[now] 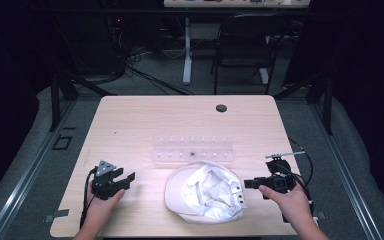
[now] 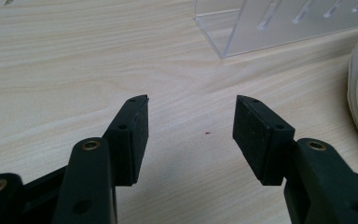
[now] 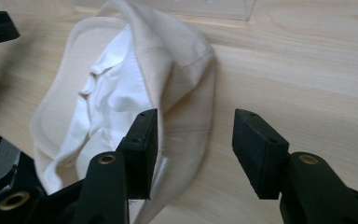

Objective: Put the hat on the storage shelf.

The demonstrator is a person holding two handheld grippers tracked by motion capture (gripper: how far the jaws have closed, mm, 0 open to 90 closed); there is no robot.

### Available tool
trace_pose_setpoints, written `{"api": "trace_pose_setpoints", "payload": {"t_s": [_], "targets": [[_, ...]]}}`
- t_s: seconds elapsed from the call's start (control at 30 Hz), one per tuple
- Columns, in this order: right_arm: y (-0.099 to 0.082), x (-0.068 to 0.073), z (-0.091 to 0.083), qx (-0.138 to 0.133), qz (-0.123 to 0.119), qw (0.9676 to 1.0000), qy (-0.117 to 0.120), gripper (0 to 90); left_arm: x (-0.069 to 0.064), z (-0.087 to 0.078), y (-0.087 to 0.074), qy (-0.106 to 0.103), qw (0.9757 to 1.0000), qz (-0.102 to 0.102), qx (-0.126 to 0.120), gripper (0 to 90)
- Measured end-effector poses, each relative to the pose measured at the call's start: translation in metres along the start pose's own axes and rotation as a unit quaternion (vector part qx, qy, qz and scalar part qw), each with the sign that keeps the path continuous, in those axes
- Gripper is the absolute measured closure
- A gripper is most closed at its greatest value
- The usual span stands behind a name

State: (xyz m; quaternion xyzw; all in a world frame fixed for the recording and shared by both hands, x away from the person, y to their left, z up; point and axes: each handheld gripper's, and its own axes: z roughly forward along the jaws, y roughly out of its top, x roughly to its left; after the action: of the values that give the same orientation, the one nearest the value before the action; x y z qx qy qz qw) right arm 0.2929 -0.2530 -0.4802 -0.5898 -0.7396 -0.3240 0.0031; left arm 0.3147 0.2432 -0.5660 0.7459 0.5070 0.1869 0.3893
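A white fabric cap lies upside down and crumpled on the pale wooden table, just in front of a clear acrylic rack. The left gripper and the right gripper flank it, jaws apart, nothing between them. Judgement: cap not yet grasped; picking it up and any hanging on the rack remain outstanding
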Motion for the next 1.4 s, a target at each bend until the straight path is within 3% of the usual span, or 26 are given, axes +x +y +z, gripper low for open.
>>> {"api": "trace_pose_setpoints", "payload": {"t_s": [0.2,0.63,0.83,0.97,1.13,1.3,1.4], "targets": [[-0.002,0.009,0.009,0.024,0.0,0.9993,0.028,50.2,-0.001,0.0,0.0,-0.001,1.0,0.003,0.005,45.7],[-0.011,0.015,0.034,0.057,0.008,0.9969,0.054,51.8,-0.004,0.002,0.0,-0.003,0.9999,0.011,0.012,45.7],[-0.014,0.018,0.044,0.066,0.02,0.995,0.072,52.8,-0.004,0.002,0.0,-0.002,0.9999,0.01,0.005,45.5],[-0.013,0.02,0.046,0.066,0.018,0.9951,0.072,54.2,-0.004,0.002,0.0,-0.002,0.9999,0.013,0.005,45.6],[-0.01,0.022,0.044,0.062,0.02,0.995,0.075,66.0,-0.004,0.002,0.0,-0.002,0.9999,0.014,0.006,45.6],[-0.007,0.023,0.041,0.066,0.008,0.9952,0.072,74.1,-0.004,0.002,0.0,-0.002,0.9999,0.014,0.007,45.5],[-0.004,0.023,0.039,0.066,0.014,0.9947,0.078,77.2,-0.004,0.002,0.0,-0.001,0.9999,0.014,0.007,45.5]]}}
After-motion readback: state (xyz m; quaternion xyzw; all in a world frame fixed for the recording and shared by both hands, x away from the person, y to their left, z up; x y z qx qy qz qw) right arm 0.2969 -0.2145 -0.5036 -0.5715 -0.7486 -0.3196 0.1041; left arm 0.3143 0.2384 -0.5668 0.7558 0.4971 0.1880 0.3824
